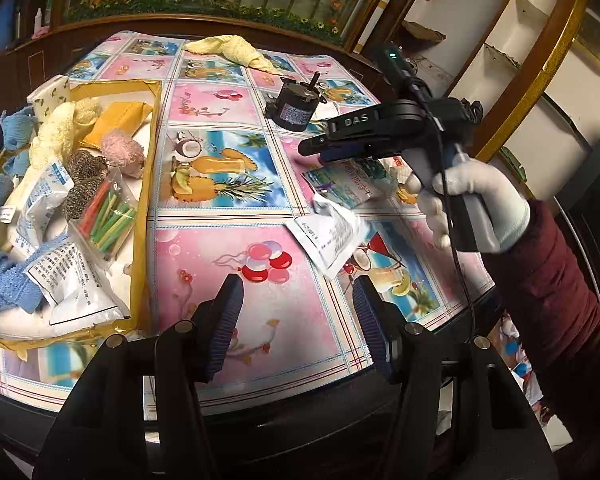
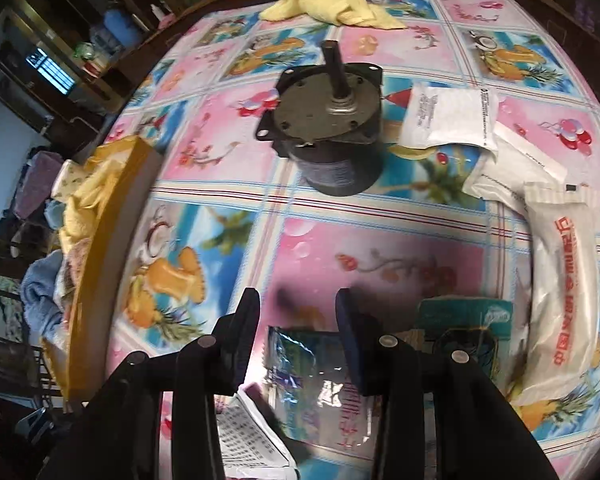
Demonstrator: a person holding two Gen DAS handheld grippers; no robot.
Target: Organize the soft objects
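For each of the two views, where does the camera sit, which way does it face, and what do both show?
Left wrist: on the left hand-held gripper, facing down across the table at the yellow box; shows its open fingers, the right hand-held gripper and gloved hand.
Right wrist: on the right hand-held gripper, tilted down over packets; only its fingers show.
Shared: motor, yellow towel, box.
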